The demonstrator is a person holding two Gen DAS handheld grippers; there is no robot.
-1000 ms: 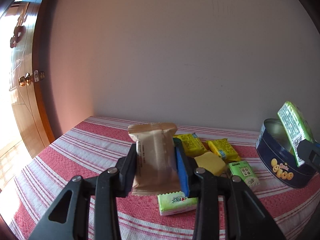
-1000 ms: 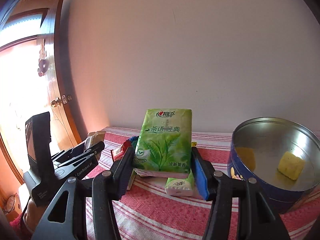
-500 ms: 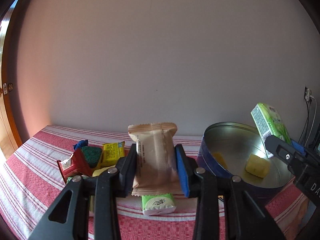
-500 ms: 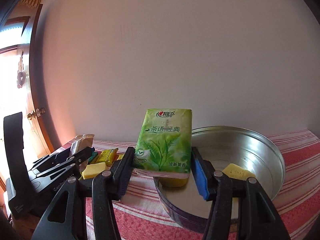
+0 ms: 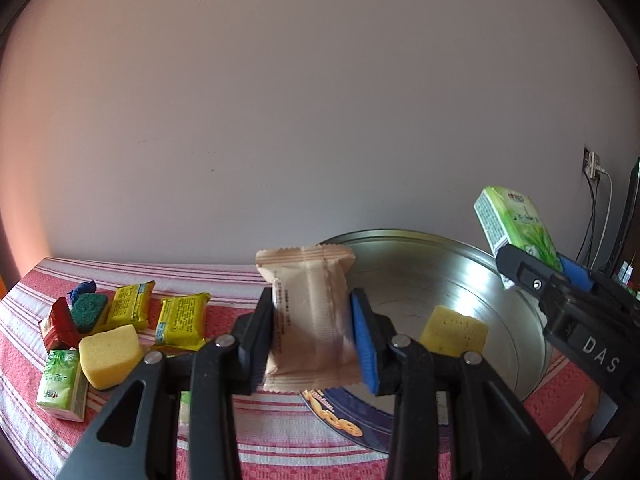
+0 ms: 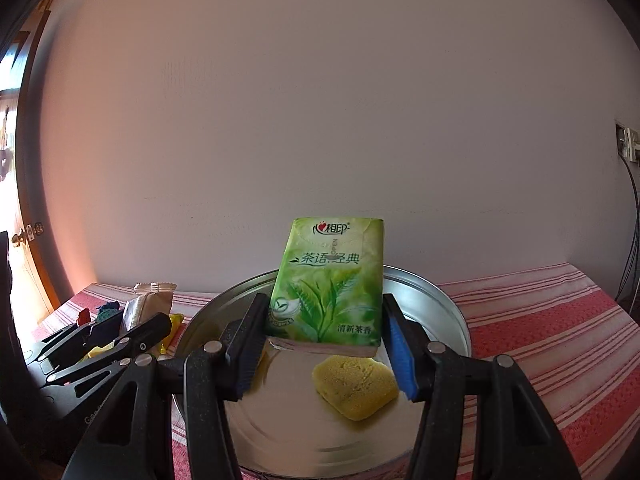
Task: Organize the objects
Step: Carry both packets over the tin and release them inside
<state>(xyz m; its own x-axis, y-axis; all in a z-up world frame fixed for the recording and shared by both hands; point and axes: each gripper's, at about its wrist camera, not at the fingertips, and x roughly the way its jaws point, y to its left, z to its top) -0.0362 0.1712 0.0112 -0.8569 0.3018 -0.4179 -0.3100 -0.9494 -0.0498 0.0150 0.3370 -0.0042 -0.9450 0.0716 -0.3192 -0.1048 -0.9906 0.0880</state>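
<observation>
In the left wrist view, the left gripper (image 5: 312,332) is clamped on a beige snack packet (image 5: 310,320), held upright in the air in front of the near rim of a round tin (image 5: 516,320). The tin stands on a red-and-white striped cloth (image 5: 248,432) and has one yellow sponge (image 5: 454,330) lying on its shiny floor. At the right, the right gripper (image 5: 536,272) carries a green tissue pack (image 5: 514,220) tilted above the tin's right edge. On the cloth at the left lie two yellow sachets (image 5: 182,320), another yellow sponge (image 5: 108,354), a small green tissue pack (image 5: 62,384), a green scrubber (image 5: 88,310) and a red packet (image 5: 58,324), all close together and well apart from the tin. In the right wrist view, the right gripper (image 6: 326,344) grips the green tissue pack (image 6: 328,280) by its sides, upright, over the open tin (image 6: 440,308); the yellow sponge (image 6: 354,386) lies in the tin below it. At the left, the left gripper (image 6: 116,332) holds the beige packet (image 6: 150,304) just beside the tin's left rim, with the pile of small items partly hidden behind it.
</observation>
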